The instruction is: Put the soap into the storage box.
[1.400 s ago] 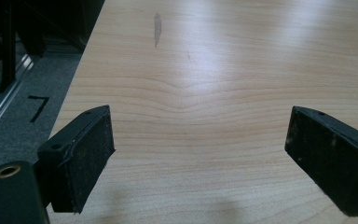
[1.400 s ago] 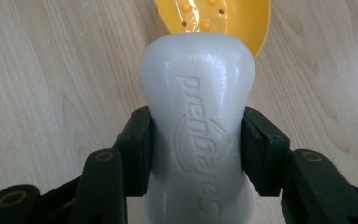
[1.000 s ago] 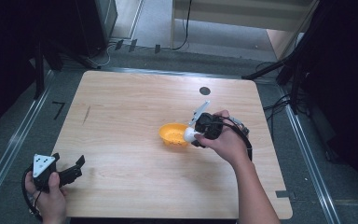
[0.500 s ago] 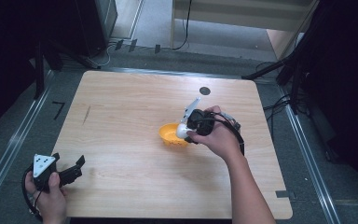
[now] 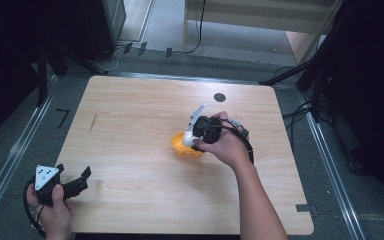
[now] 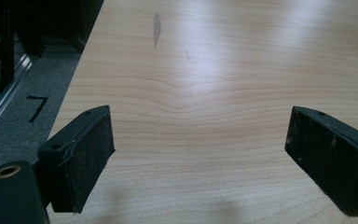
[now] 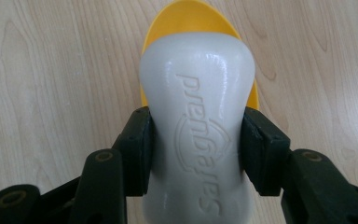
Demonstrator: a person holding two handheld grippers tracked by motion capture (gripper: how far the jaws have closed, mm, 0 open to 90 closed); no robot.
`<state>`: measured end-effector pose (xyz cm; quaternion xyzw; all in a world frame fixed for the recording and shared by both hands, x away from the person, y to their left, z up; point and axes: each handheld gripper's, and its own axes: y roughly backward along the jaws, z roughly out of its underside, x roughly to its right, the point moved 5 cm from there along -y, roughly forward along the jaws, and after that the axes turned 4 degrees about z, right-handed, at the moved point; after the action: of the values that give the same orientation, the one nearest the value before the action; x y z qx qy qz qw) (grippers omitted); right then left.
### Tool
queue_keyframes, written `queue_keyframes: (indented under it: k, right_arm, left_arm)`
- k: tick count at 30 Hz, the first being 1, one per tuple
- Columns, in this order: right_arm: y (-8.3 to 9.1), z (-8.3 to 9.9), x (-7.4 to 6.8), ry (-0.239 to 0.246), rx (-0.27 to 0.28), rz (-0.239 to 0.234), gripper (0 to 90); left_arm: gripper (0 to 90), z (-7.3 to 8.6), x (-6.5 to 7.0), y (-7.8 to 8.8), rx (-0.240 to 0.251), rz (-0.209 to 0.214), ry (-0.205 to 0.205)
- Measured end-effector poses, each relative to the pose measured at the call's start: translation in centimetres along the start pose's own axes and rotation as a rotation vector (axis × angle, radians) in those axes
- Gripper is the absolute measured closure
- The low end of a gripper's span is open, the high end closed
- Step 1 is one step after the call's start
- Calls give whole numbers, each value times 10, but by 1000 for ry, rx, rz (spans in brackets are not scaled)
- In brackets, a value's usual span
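Right of the frame's centre in the high view, the right gripper [image 5: 194, 131] sits over an orange-yellow scoop [image 5: 182, 145] lying on the wooden table [image 5: 130, 110], though the hand hides how the two meet. The right gripper view settles it: both black pads [image 7: 137, 149] are clenched on the scoop's pale grey handle [image 7: 198, 140], embossed lettering facing the camera, with the yellow bowl [image 7: 186, 18] jutting beyond at the top of the frame. At the lower left of the high view the left gripper [image 5: 75, 182] rests by the table's edge. The left gripper view shows its jaws spread wide, with bare wood grain between them.
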<state>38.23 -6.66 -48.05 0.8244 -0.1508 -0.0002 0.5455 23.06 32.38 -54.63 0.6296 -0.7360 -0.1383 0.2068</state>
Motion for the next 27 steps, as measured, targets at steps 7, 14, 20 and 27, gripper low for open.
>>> queue_keyframes:
  k: [7,14,20,27]
  right_arm:
    - [-4,-1,1,18,-1,4,510]
    - [-12,-4,2,36,-4,6,509]
    - [-19,-9,2,48,-11,9,509]
    - [-25,-10,3,76,-37,22,509]
  left_arm:
    - [83,0,0,0,-1,1,2]
    - [83,0,0,0,-2,1,1]
    - [83,0,0,0,-1,1,3]
    - [83,0,-1,0,-1,3,3]
